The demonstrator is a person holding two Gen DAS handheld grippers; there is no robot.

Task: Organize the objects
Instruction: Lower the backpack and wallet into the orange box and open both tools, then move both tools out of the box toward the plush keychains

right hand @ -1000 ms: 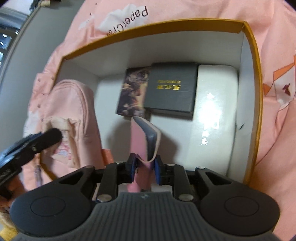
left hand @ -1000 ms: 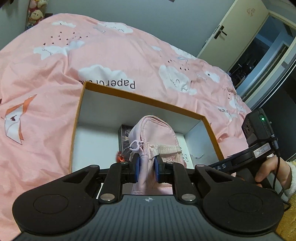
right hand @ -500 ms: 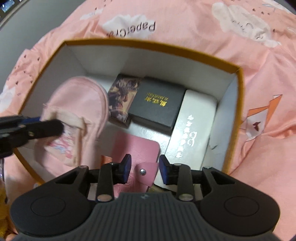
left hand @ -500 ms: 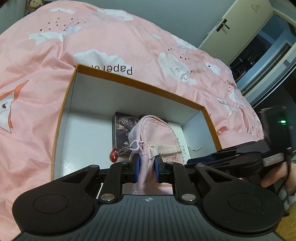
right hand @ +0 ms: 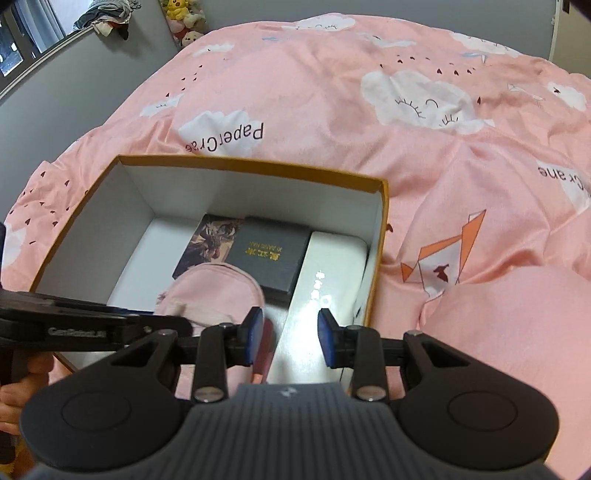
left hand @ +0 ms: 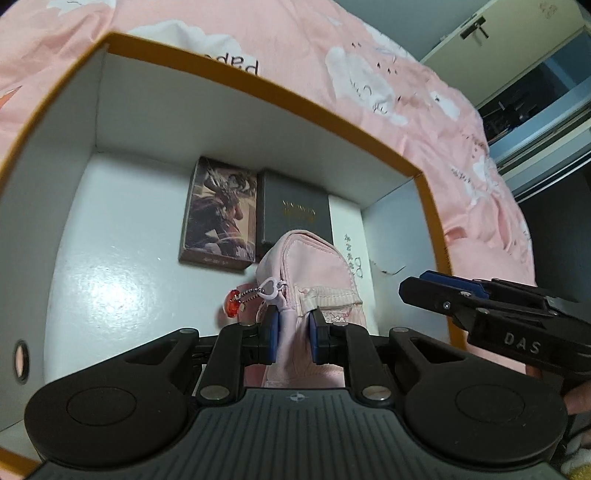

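An open box (left hand: pixel 258 86) with an orange rim and white walls lies on a pink bedspread. My left gripper (left hand: pixel 294 332) is shut on a small pink pouch (left hand: pixel 314 266), which hangs low inside the box with a red charm (left hand: pixel 233 308) on its zip. Beyond the pouch lie a picture-printed box (left hand: pixel 221 214), a dark box (left hand: pixel 295 218) and a white box (right hand: pixel 332 266). My right gripper (right hand: pixel 290 338) stands open above the near right of the box (right hand: pixel 258 166), holding nothing. A strip of a pink wallet (right hand: pixel 263 356) shows under it. The pouch (right hand: pixel 214 291) and left gripper (right hand: pixel 173 322) sit to its left.
The pink bedspread (right hand: pixel 369 129) with cloud prints surrounds the box. Plush toys (right hand: pixel 184 18) sit at the far wall. A door (left hand: pixel 517 44) and a dark opening lie beyond the bed. My right gripper (left hand: pixel 413 284) hovers over the box's right wall, a hand behind it.
The right gripper opened and let the pink wallet drop into the box, then rose and tilted up. The left gripper carried the pouch down into the box.
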